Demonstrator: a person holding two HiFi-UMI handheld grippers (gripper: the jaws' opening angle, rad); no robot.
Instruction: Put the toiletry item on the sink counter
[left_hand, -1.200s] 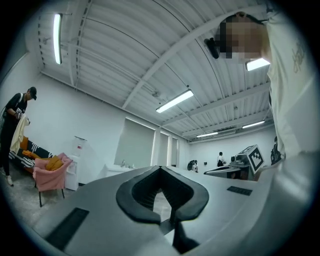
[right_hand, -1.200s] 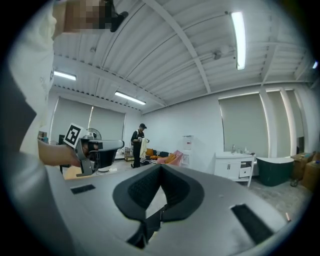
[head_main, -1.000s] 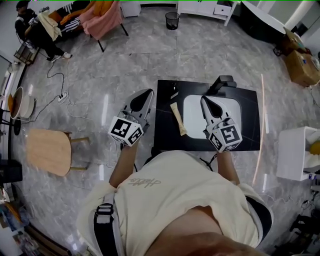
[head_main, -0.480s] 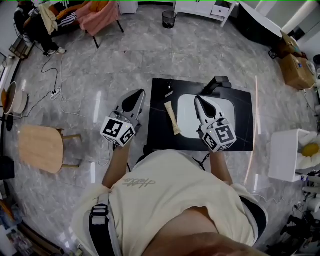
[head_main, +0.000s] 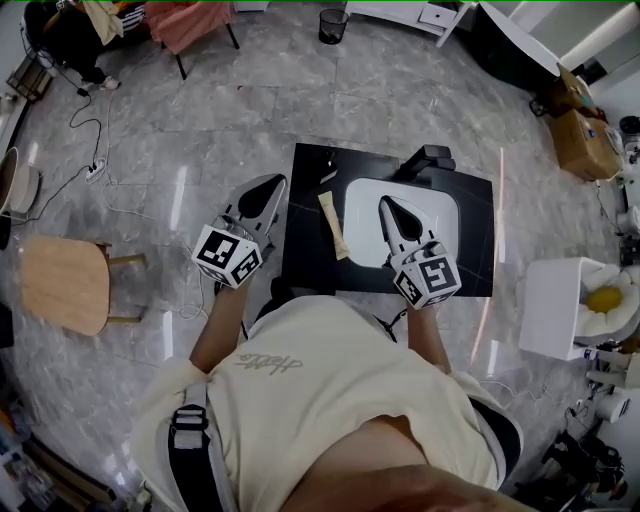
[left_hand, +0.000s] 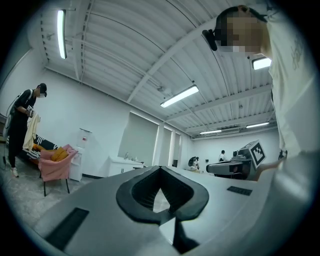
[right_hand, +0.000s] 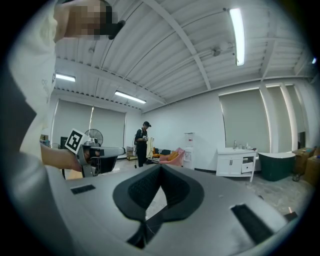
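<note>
The toiletry item, a slim beige tube (head_main: 333, 226), lies flat on the black sink counter (head_main: 305, 270), just left of the white basin (head_main: 362, 240). My left gripper (head_main: 268, 184) hovers over the floor off the counter's left edge, shut and empty. My right gripper (head_main: 386, 206) hangs above the basin, right of the tube, also shut with nothing in it. In the left gripper view (left_hand: 160, 169) and the right gripper view (right_hand: 160, 168) the jaws meet at their tips and point level across the room, so the tube is out of sight there.
A black faucet (head_main: 426, 159) stands at the counter's far edge. A wooden stool (head_main: 62, 283) sits on the floor to the left, a white bin (head_main: 556, 312) to the right. Cardboard boxes (head_main: 578, 135), a wastebasket (head_main: 332, 24) and a pink chair (head_main: 188, 20) stand farther off.
The head view has shifted, so the counter and both grippers sit slightly further left and higher in the picture. The tube lies in the same spot on the counter. Both grippers stay shut.
</note>
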